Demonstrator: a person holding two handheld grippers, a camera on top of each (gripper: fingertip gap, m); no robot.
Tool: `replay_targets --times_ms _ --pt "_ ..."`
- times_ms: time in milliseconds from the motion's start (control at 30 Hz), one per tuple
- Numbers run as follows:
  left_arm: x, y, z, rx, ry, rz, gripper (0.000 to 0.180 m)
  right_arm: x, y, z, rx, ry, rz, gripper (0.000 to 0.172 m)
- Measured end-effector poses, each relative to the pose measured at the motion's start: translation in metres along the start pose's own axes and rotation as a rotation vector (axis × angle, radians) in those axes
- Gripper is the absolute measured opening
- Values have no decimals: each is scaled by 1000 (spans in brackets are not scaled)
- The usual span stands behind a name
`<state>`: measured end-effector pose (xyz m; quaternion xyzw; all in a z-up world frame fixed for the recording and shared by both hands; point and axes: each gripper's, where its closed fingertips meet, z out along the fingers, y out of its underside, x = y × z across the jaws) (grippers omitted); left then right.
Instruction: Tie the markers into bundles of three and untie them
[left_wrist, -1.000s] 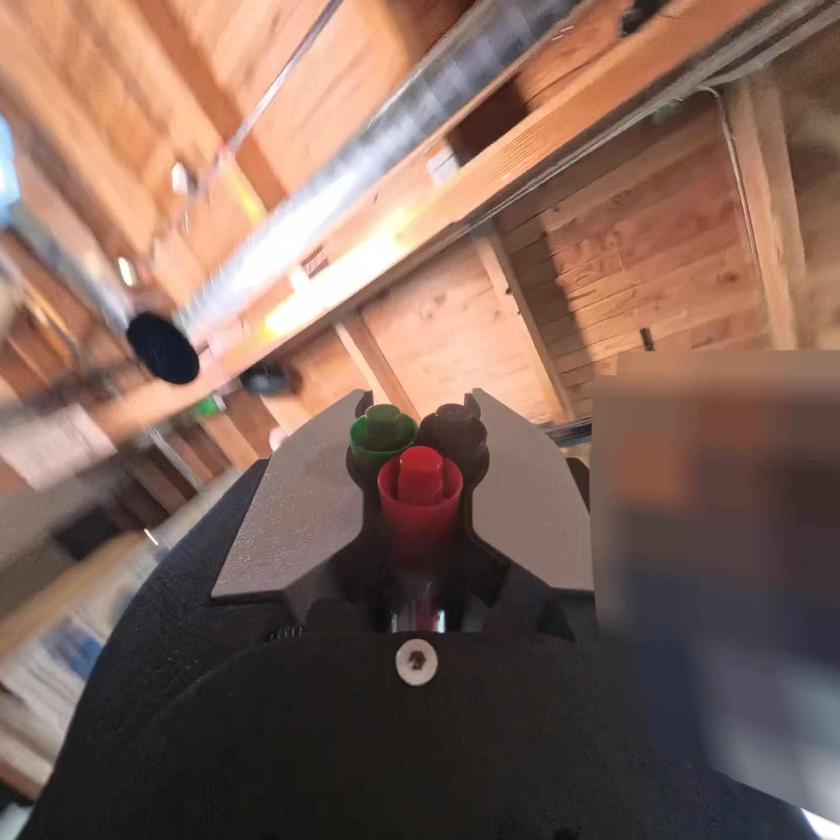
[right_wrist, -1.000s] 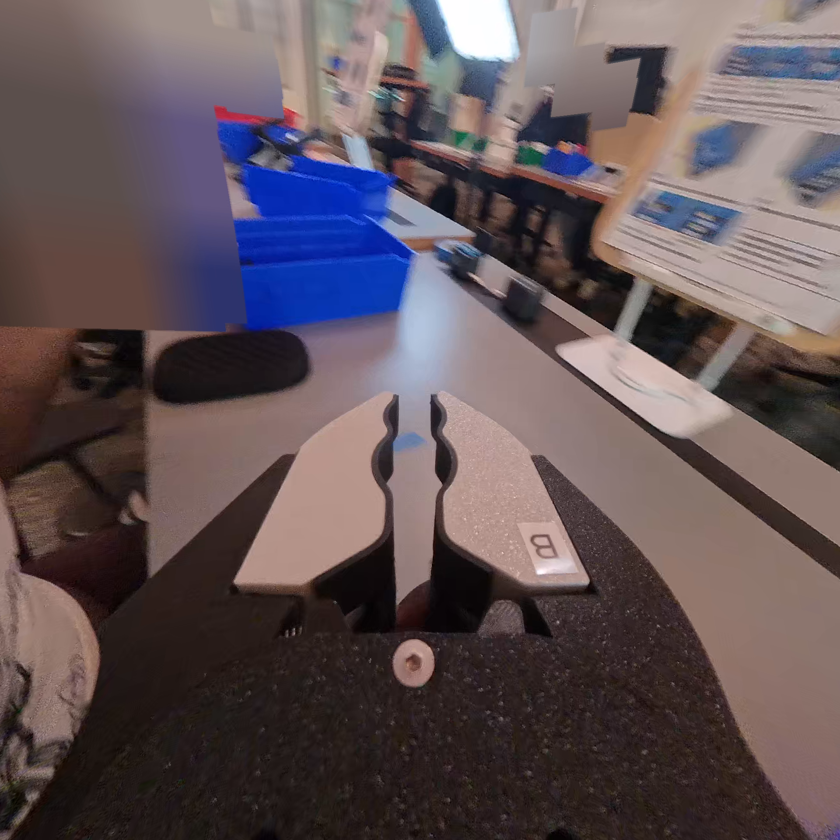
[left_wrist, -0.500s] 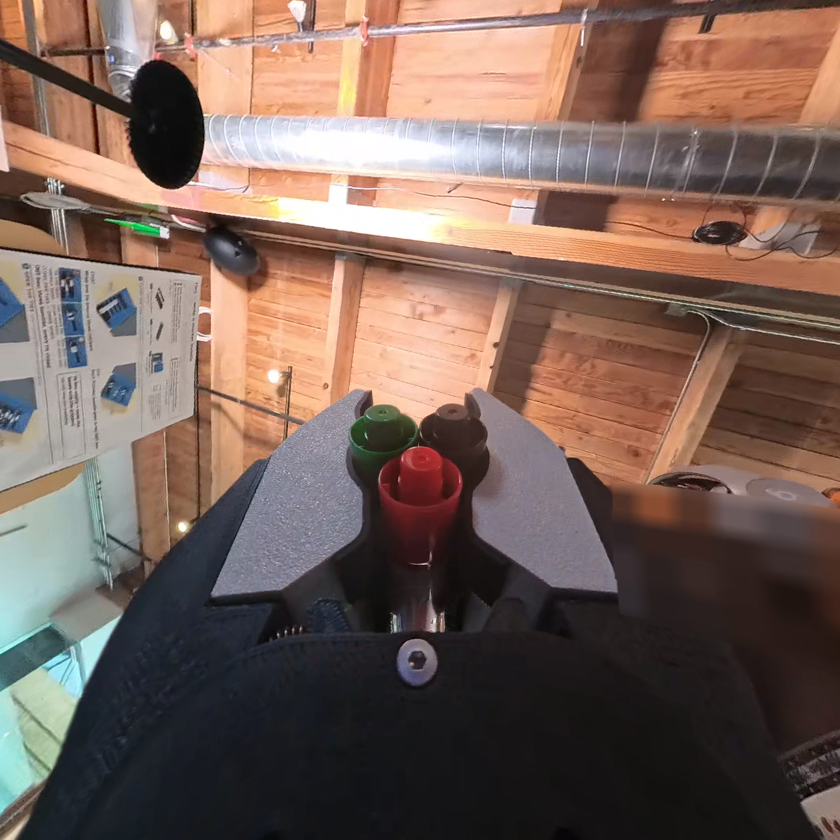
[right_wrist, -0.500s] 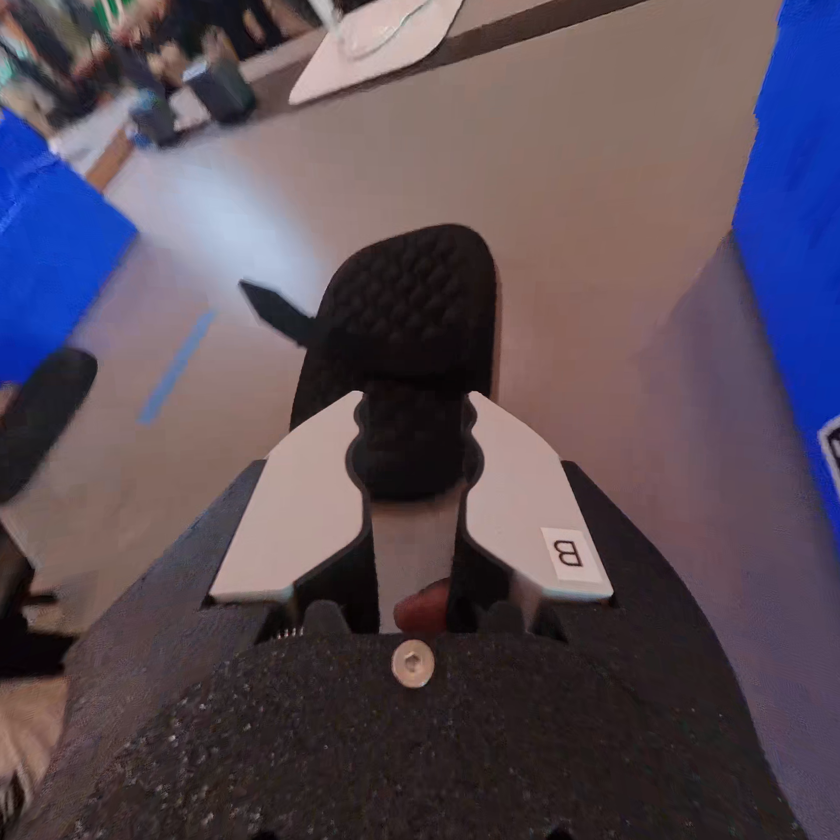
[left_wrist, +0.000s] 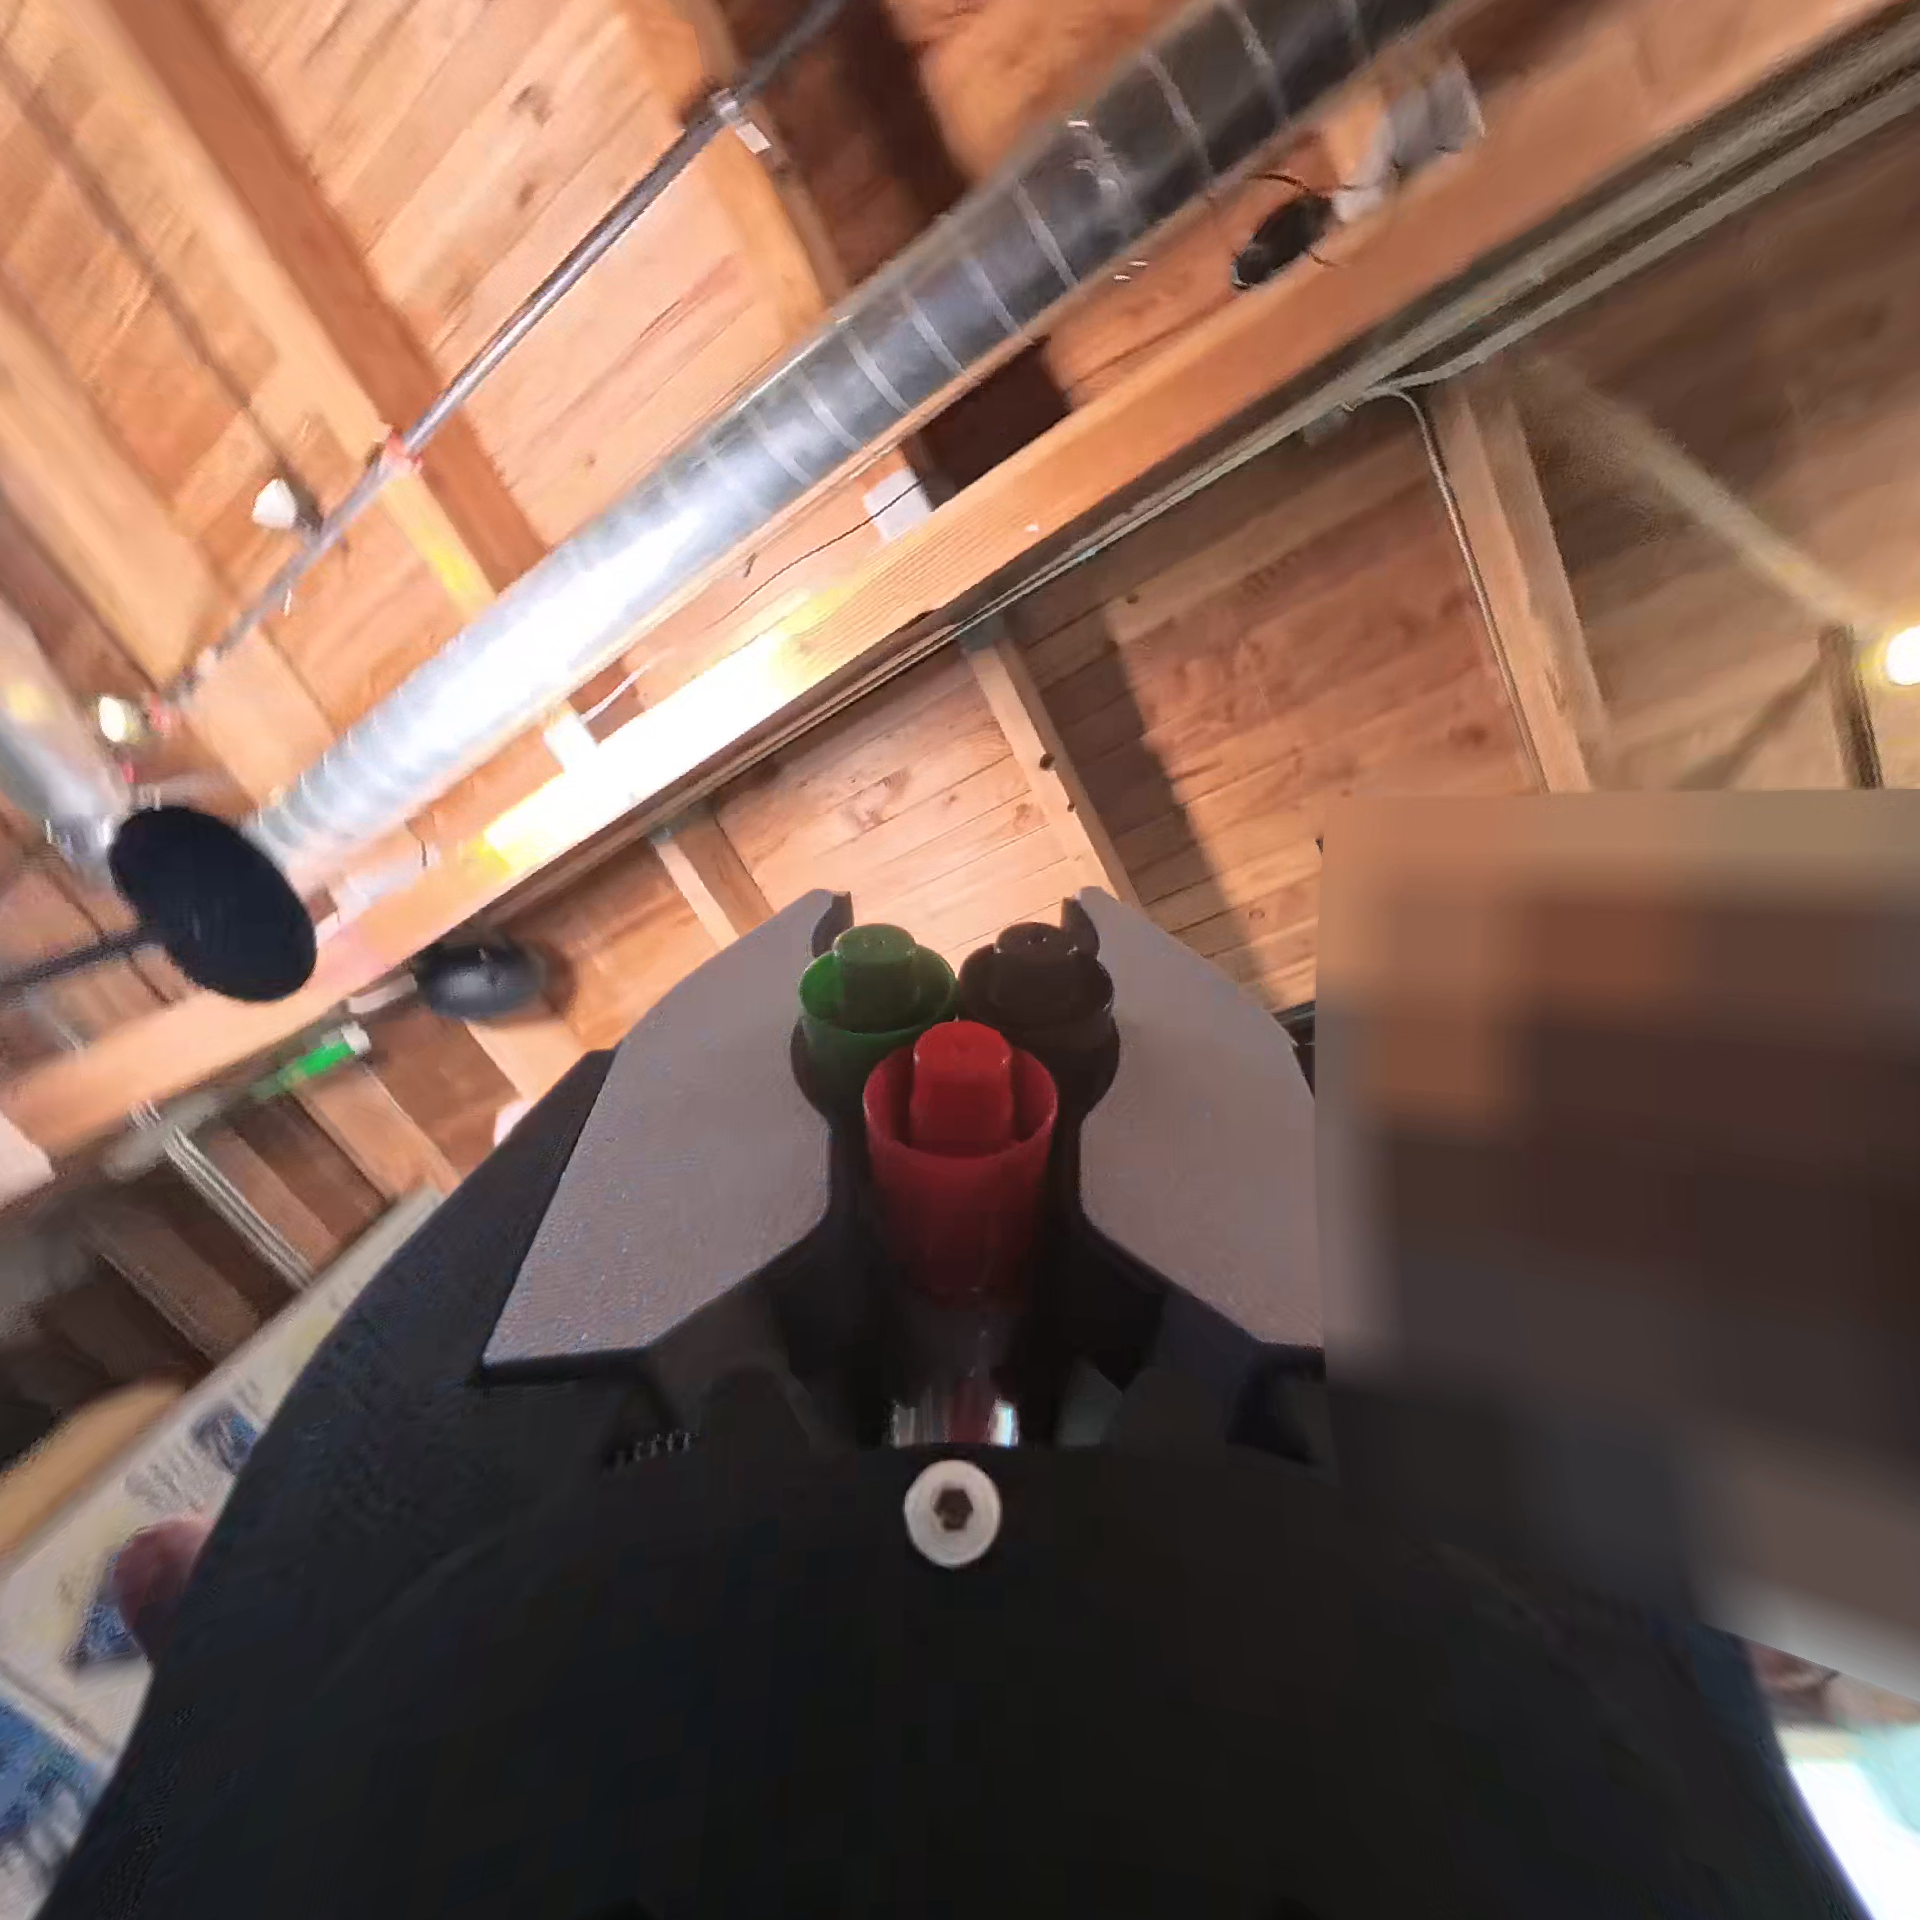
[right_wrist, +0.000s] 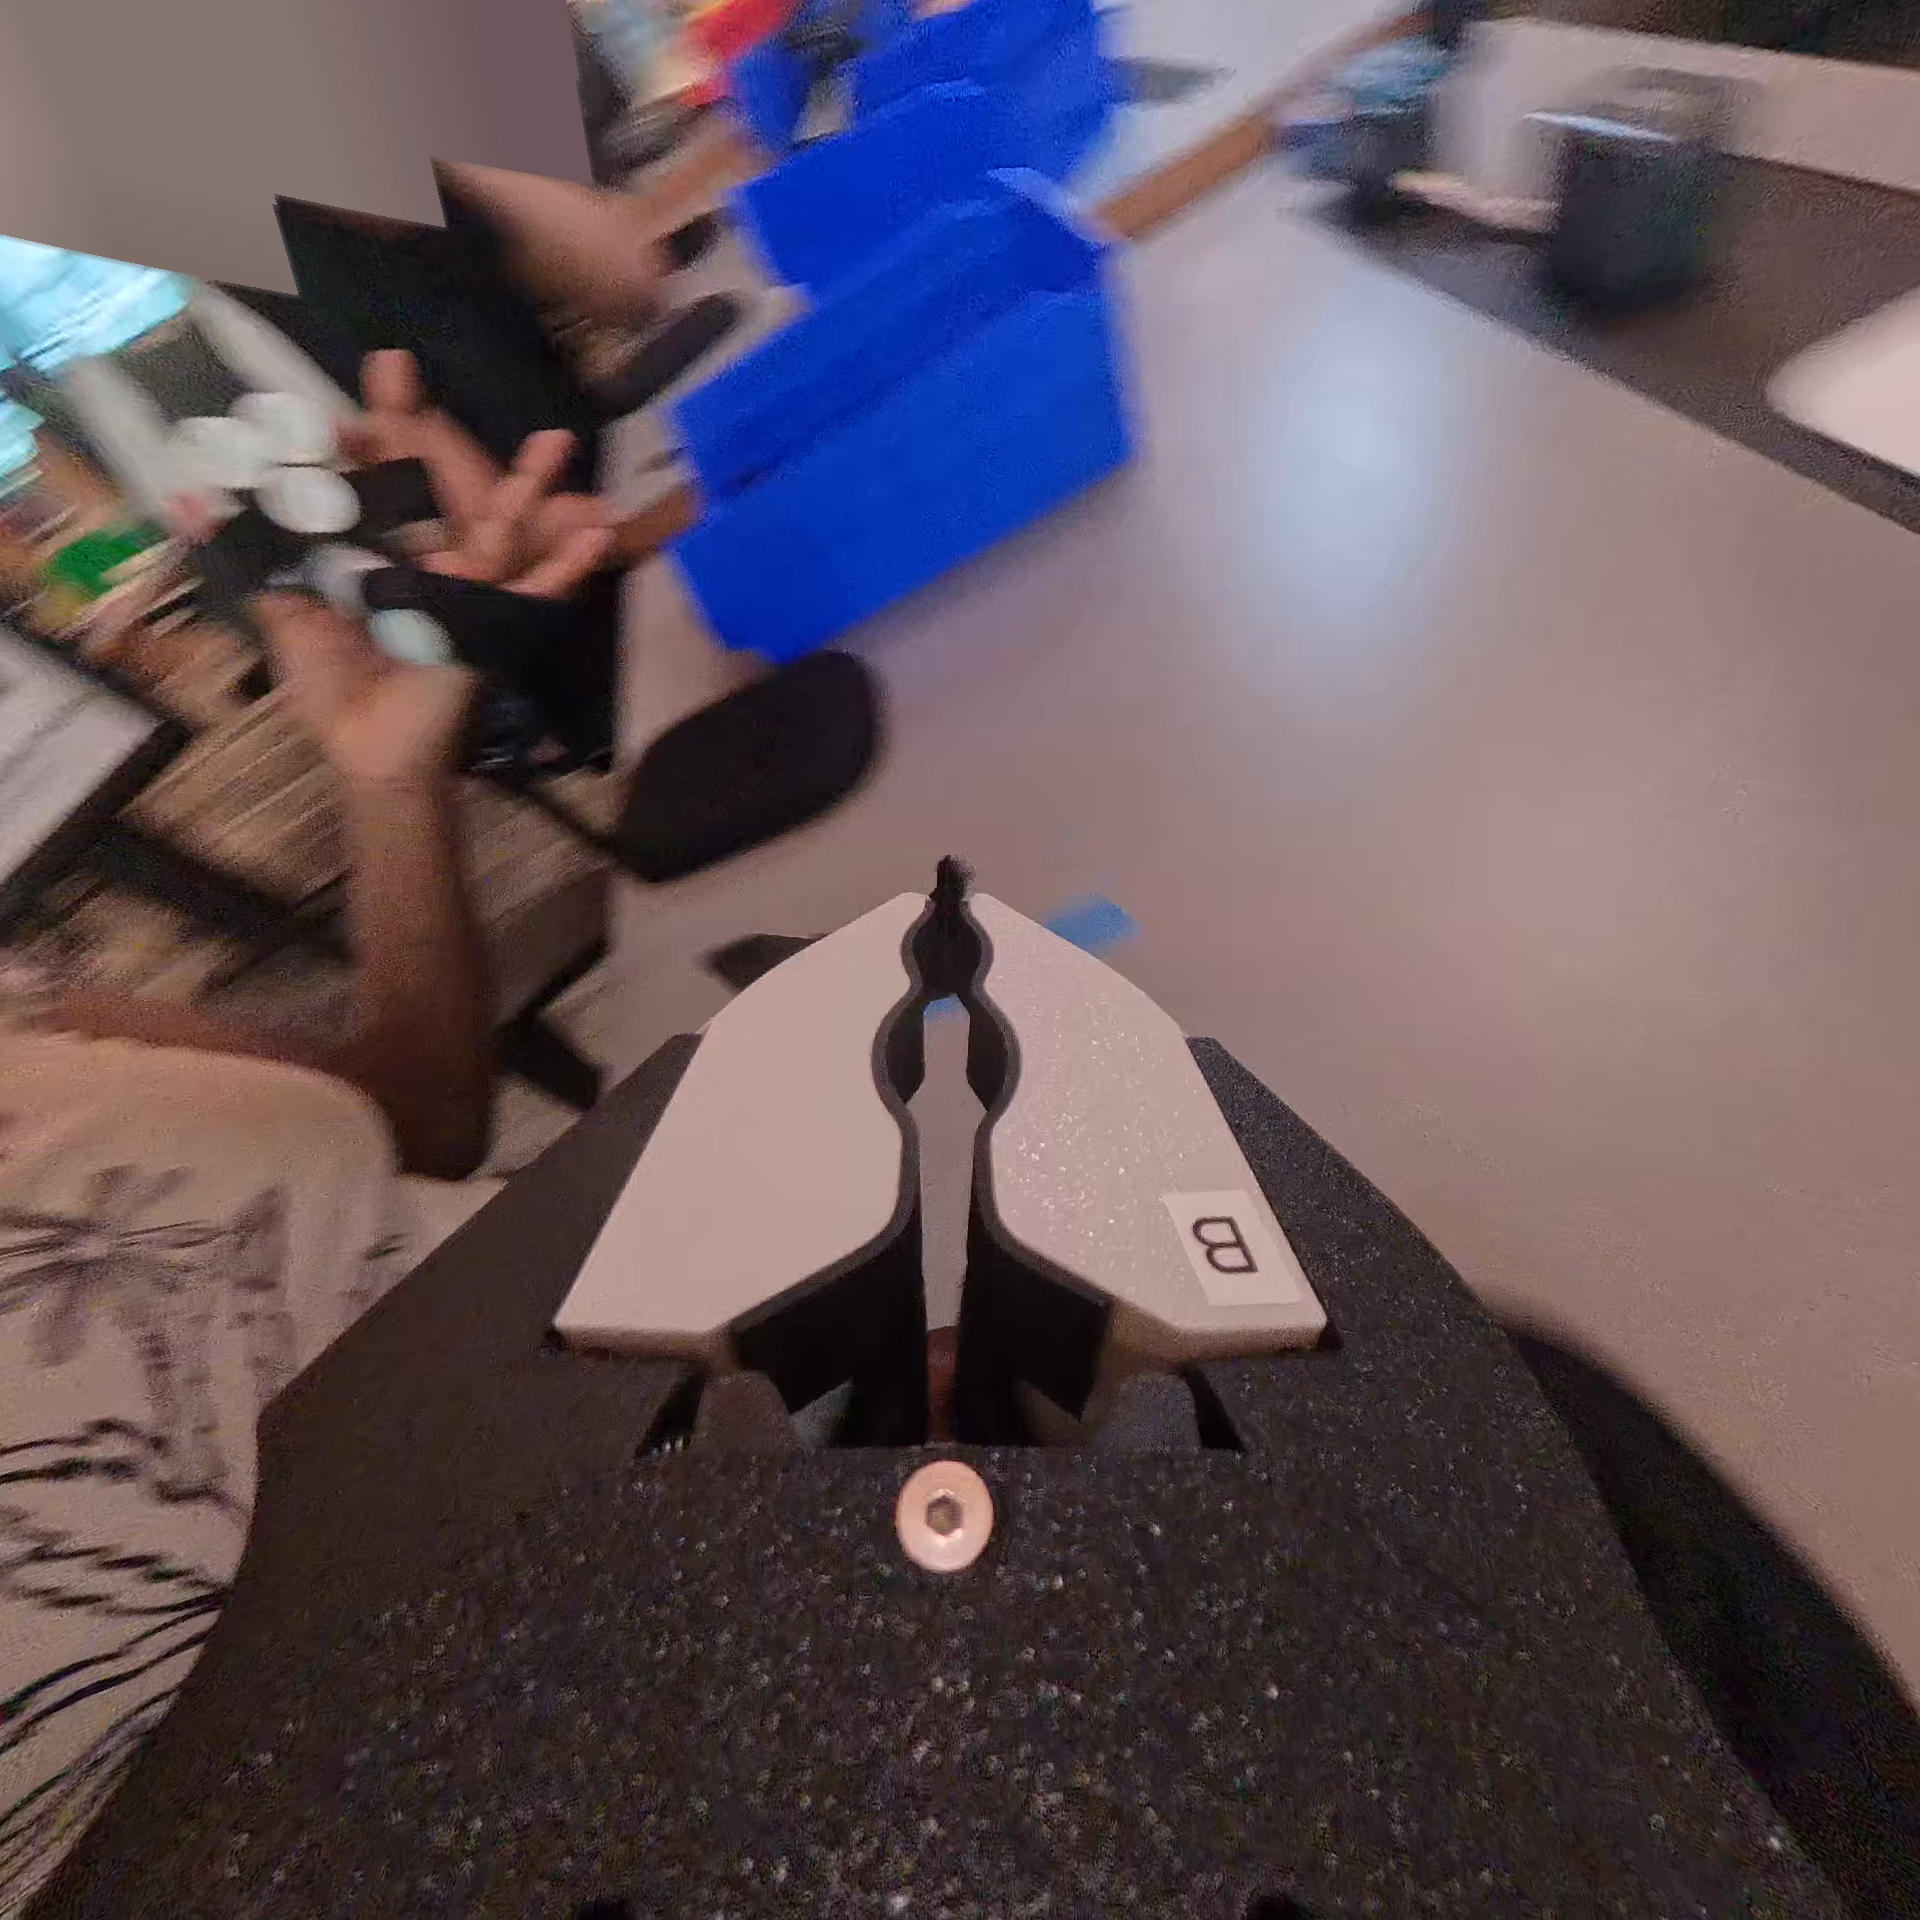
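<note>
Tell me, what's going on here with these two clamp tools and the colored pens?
A person is working two hand-held grippers. The left gripper points up toward the wooden ceiling, its jaws closed on three markers held together: green marker, black marker and red marker. The right gripper is over a grey table, jaws closed, with a small black strand sticking out at the tips. What that strand is cannot be told. Blue bins sit farther back.

Glossy plastic marker caps (left_wrist: 958, 1132); matt grey claw plates, grainy black housing (right_wrist: 935, 1714). Ribbed metal duct (left_wrist: 831, 384), knotty wood planks. Smooth table (right_wrist: 1455, 831).
</note>
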<state>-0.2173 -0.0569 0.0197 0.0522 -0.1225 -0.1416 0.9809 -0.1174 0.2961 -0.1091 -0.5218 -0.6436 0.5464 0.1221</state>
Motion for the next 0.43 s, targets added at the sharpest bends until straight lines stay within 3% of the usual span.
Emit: replay_targets --times_ms 200,333,433 --pt "64 -38 27 -35 214 333 38 -133 -83 126 -270 -624 -219 2" --pt "102 -52 29 -44 287 464 38 -204 -95 192 -427 -839 -369 2" --pt "126 -60 28 -50 303 532 39 -257 -96 221 -517 -996 -410 2"
